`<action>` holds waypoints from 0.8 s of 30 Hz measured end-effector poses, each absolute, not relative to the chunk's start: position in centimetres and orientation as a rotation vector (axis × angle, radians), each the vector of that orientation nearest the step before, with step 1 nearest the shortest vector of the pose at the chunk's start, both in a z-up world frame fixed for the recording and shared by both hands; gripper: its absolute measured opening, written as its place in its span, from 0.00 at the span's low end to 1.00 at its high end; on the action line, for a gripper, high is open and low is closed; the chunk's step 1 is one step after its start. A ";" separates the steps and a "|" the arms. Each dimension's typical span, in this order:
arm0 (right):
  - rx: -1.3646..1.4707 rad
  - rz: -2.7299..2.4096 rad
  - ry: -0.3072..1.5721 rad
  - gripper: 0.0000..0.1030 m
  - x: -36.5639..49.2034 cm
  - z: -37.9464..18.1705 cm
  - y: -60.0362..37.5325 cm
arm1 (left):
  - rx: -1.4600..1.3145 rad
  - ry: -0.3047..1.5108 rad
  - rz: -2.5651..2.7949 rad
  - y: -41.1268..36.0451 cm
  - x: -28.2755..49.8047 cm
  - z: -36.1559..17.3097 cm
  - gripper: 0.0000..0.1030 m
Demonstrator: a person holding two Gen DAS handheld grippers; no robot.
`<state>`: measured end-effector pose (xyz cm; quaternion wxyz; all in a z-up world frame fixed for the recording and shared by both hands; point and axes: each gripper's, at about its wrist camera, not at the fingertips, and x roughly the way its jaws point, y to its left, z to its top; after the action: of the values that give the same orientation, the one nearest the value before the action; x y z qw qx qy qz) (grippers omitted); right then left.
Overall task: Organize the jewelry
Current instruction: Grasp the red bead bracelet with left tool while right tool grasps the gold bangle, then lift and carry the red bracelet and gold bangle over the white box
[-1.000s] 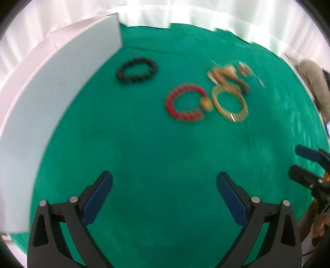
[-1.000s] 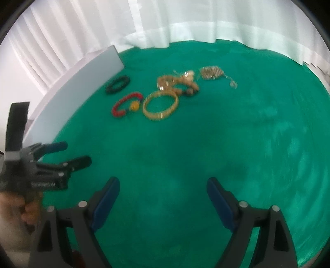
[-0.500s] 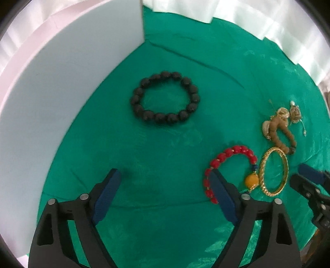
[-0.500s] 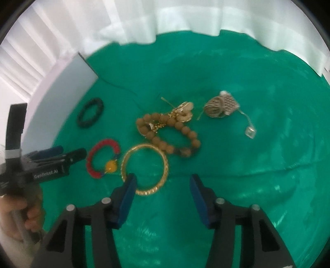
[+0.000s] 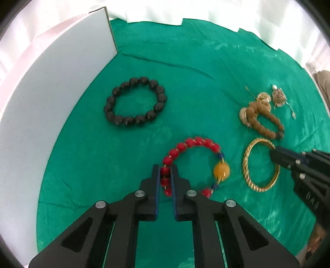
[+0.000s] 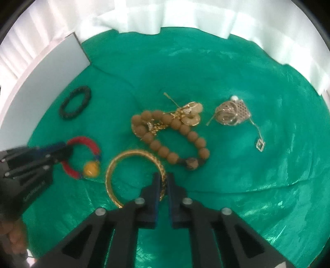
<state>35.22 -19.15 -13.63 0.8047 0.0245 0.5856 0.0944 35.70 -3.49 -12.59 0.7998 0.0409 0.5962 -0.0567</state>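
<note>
Left wrist: green cloth (image 5: 86, 156), white board (image 5: 47, 99), white curtain (image 5: 206, 10).

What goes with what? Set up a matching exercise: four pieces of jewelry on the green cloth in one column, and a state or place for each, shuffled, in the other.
Things:
1. red bead bracelet
2. gold bangle
3. black bead bracelet
4. brown bead bracelet

States or places:
A. lies alone, nearest the white board
B. tangled with gold chains and discs
C. pinched between the fingers of the left gripper
D. pinched between the fingers of the right gripper

Pairs: 1-C, 2-D, 3-A, 4-B
</note>
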 end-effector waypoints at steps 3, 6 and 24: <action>0.064 0.234 1.253 0.06 34.2 -13.3 -19.6 | 0.096 1.289 -0.138 -2.0 33.8 -12.4 0.07; 0.045 0.272 1.273 0.06 32.7 -13.1 -19.8 | 0.110 1.298 -0.134 0.4 31.5 -12.5 0.08; 0.142 0.283 1.341 0.11 29.6 -13.2 -21.3 | 0.278 1.206 -0.229 -3.0 26.2 -11.4 0.52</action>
<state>29.61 -21.32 -13.24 0.7720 0.0655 0.6186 0.1308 26.23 -3.01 -11.40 0.8084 0.1299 0.5640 -0.1073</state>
